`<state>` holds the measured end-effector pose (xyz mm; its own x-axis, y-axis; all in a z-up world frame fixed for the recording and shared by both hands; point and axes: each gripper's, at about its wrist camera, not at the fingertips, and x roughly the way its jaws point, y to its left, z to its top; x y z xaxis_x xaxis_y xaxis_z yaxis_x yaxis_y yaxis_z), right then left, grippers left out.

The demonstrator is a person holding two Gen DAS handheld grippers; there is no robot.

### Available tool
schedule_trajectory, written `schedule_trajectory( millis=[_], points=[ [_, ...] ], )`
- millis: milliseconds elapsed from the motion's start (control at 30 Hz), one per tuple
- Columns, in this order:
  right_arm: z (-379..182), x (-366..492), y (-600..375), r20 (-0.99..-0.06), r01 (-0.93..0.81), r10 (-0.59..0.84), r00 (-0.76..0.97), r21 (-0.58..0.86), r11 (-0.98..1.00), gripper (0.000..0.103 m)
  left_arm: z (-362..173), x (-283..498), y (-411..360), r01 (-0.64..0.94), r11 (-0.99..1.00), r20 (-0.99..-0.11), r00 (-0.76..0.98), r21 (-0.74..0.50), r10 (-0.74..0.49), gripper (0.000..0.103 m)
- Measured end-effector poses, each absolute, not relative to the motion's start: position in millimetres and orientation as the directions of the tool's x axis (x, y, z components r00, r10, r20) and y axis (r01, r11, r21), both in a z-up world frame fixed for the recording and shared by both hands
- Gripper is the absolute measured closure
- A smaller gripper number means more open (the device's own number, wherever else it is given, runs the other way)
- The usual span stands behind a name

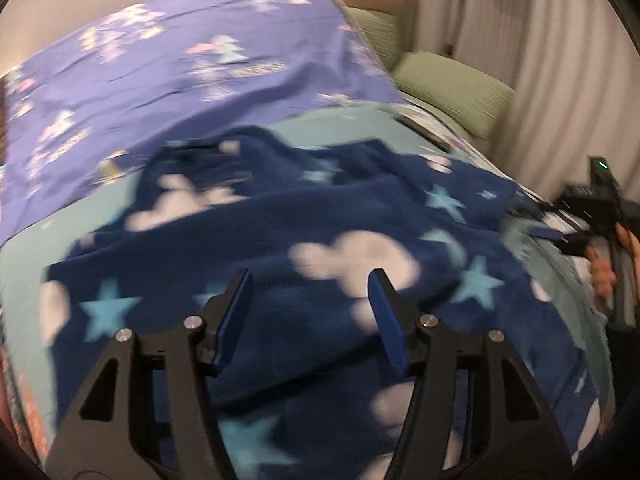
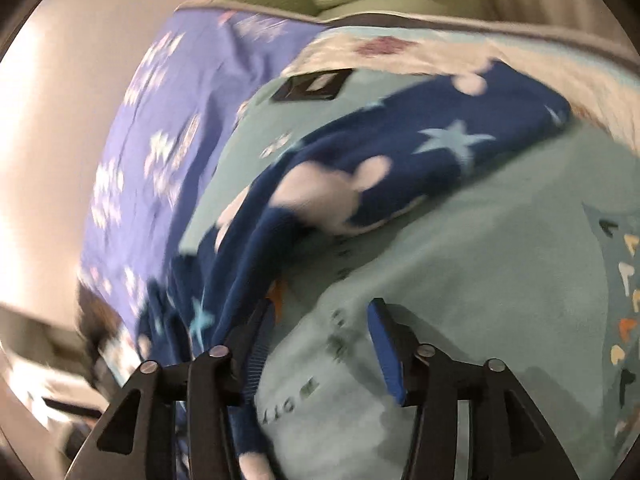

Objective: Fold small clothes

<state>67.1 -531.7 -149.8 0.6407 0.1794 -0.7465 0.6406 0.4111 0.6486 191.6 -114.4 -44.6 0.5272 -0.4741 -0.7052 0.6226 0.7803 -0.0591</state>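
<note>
A navy fleece garment (image 1: 304, 216) with white clouds and pale blue stars lies spread and rumpled on the teal bed sheet (image 1: 32, 248). My left gripper (image 1: 310, 282) hovers over its near part, jaws open, nothing between the blue pads. In the right wrist view the same garment (image 2: 400, 152) runs from the upper right down to the lower left, and a fold of it hangs against my left finger (image 2: 260, 320). My right gripper (image 2: 320, 312) is open over bare sheet (image 2: 460, 240). The right gripper's body (image 1: 600, 200), held by a hand, shows at the far right of the left wrist view.
A purple patterned blanket (image 1: 160, 72) covers the far left of the bed. Green pillows (image 1: 452, 88) lie at the head, by a pale curtain (image 1: 540, 40). A flat black object (image 2: 310, 86) rests on the sheet beyond the garment. Printed letters mark the sheet (image 2: 624, 280).
</note>
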Motion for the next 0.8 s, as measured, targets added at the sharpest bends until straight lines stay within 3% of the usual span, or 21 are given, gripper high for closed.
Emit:
schedule_trajectory(
  millis=[67,167,300,400,433,467,500,533,700,800],
  points=[
    [-157.0,62.5,-549.3,-0.728,0.656,0.158,0.667,0.675,0.339,0.039,-46.4,181.0,-135.0,0.666,0.744,-0.714,0.497,-0.051,-0.494,0.040],
    [-170.6,56.3,-581.0,-0.708,0.681,0.095,0.700,0.701,0.211,0.034,-51.1,166.0,-163.6,0.708,0.706,-0.713,0.499,0.008,-0.493,0.032],
    [-191.1,57.5,-617.6,-0.722,0.717,0.027,0.691,0.690,0.099,0.033,-68.0,169.0,-186.9,0.724,0.689,-0.752,0.460,0.011,-0.471,0.032],
    [-199.7,61.8,-634.3,-0.729,0.728,-0.004,0.684,0.683,0.063,0.035,-82.9,181.6,-183.2,0.700,0.711,-0.785,0.404,-0.066,-0.470,0.032],
    [-199.1,65.7,-638.3,-0.741,0.740,-0.015,0.671,0.668,0.075,0.045,-84.1,183.1,-180.6,0.695,0.713,-0.782,0.395,-0.088,-0.482,0.032],
    [-196.4,72.1,-639.5,-0.761,0.759,-0.029,0.648,0.642,0.108,0.071,-84.0,184.3,-177.4,0.693,0.713,-0.777,0.387,-0.109,-0.496,0.032],
    [-193.8,81.4,-639.8,-0.783,0.775,-0.025,0.622,0.610,0.164,0.087,-83.8,184.4,-176.4,0.693,0.711,-0.773,0.383,-0.122,-0.506,0.032],
    [-192.4,85.4,-639.1,-0.790,0.777,-0.018,0.613,0.598,0.196,0.094,-83.7,184.3,-175.6,0.692,0.710,-0.771,0.381,-0.129,-0.511,0.032],
    [-148.3,87.0,-622.4,-0.729,0.708,-0.069,0.681,0.631,0.317,0.094,-79.1,183.7,-171.3,0.683,0.714,-0.757,0.383,-0.154,-0.529,0.032],
    [-90.0,104.4,-585.9,-0.661,0.605,-0.084,0.746,0.619,0.501,0.094,-68.6,189.0,-152.2,0.643,0.725,-0.733,0.364,-0.248,-0.574,0.032]
  ],
)
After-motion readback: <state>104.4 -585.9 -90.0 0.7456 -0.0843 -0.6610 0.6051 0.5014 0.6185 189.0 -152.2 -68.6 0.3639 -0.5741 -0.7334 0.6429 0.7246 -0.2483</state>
